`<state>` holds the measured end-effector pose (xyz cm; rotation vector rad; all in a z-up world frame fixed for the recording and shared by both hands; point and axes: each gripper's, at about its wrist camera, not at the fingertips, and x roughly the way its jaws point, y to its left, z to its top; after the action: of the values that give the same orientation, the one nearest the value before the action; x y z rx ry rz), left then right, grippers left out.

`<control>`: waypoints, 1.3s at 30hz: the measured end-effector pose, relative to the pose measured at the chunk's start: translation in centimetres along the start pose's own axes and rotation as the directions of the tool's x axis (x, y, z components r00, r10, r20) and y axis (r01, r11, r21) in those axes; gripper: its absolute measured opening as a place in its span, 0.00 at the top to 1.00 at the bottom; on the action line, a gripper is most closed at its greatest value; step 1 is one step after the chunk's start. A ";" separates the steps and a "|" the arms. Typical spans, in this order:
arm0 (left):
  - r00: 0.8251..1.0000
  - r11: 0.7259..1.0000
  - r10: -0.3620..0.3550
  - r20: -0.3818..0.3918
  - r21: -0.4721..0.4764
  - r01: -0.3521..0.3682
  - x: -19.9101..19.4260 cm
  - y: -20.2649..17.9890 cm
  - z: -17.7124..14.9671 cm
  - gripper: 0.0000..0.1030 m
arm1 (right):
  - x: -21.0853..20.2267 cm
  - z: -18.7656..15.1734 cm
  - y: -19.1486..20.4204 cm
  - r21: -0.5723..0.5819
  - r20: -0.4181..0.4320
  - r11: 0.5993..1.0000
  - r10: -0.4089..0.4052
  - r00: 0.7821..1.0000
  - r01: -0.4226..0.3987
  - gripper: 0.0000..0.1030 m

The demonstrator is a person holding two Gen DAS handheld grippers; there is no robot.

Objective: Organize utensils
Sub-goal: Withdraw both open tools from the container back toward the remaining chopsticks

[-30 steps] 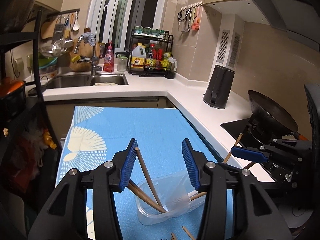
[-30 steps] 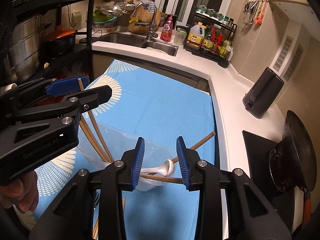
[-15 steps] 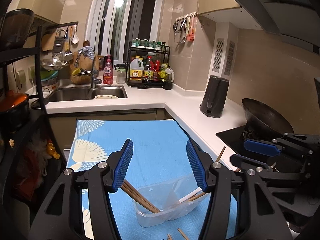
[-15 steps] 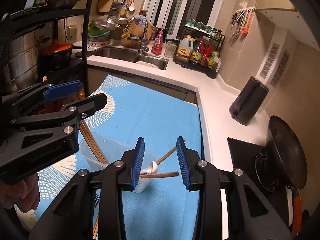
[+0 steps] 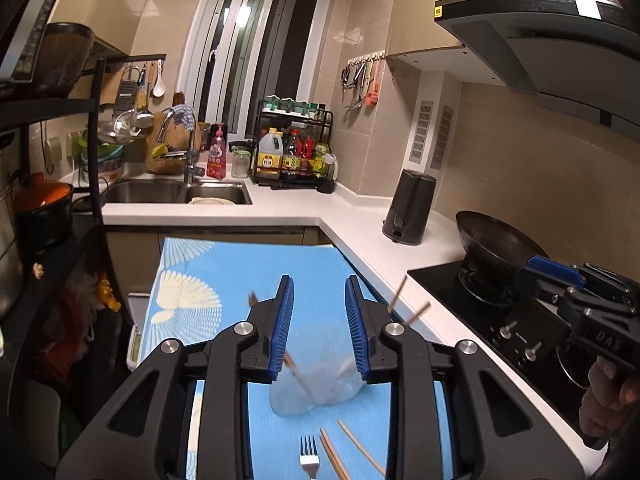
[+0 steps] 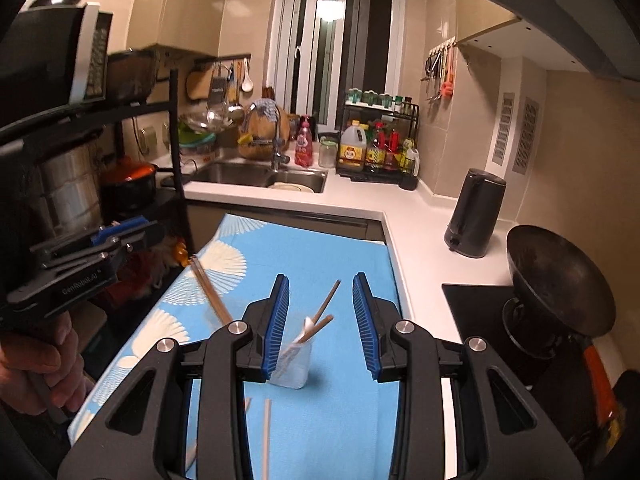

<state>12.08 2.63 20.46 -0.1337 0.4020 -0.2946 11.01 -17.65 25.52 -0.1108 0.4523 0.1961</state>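
A clear plastic cup [image 6: 294, 364] stands on the blue cloth [image 6: 320, 264] and holds several wooden chopsticks [image 6: 326, 304] and a white spoon [image 6: 308, 326]. In the left wrist view the cup [image 5: 320, 384] is blurred, with chopstick ends [image 5: 400, 294] sticking out. A metal fork [image 5: 309, 456] and loose chopsticks [image 5: 360, 448] lie on the cloth in front of it. My left gripper [image 5: 319, 328] is open and empty above the cup. My right gripper [image 6: 322, 328] is open and empty, with the cup between its jaws in view.
A white counter [image 5: 360, 216] runs along the right with a black kettle [image 5: 410, 206], a wok [image 5: 496, 242] on the stove, a sink [image 5: 176, 192] and a bottle rack [image 5: 294, 152] at the back. A dark shelf [image 5: 52, 200] stands on the left.
Both grippers have risen and pulled back from the cup, which now looks smaller and farther below. The right gripper's jaws have opened wider. The fork and loose chopsticks have come into view.
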 end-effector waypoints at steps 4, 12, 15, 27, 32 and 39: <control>0.999 1.000 0.006 -0.038 -0.001 -0.006 -1.4 0.0 -4.0 0.80 | -1.9 -3.8 0.2 0.039 0.021 0.999 0.033 0.999 -0.034 0.67; 0.985 0.997 0.041 -0.169 -0.055 -0.051 -2.1 0.6 -14.8 0.86 | -0.4 -13.9 0.9 0.135 -0.083 0.987 0.100 0.992 -0.088 0.93; 0.977 0.994 0.078 -0.200 -0.061 -0.092 -2.4 0.5 -19.5 0.86 | 1.3 -18.6 1.5 0.178 -0.163 0.980 0.120 0.979 -0.091 0.93; 0.972 0.995 0.074 -0.223 -0.048 -0.087 -2.6 -0.4 -24.9 0.86 | 3.8 -28.6 3.5 0.205 -0.313 0.975 0.145 0.939 -0.082 0.87; 0.961 0.998 -0.049 -0.274 -0.058 0.034 -1.9 -3.0 -26.4 0.86 | 3.8 -29.5 4.2 0.161 -0.336 0.983 0.140 0.931 -0.090 0.84; 0.935 1.000 -0.013 -0.355 0.013 0.019 -0.8 -5.7 -28.0 0.85 | 3.8 -29.5 4.7 0.122 -0.336 0.989 0.120 0.934 -0.084 0.84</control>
<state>-1.39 -4.50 -3.77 -0.0667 0.7586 -0.3389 0.87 -16.89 -2.84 -0.0163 0.8165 0.2560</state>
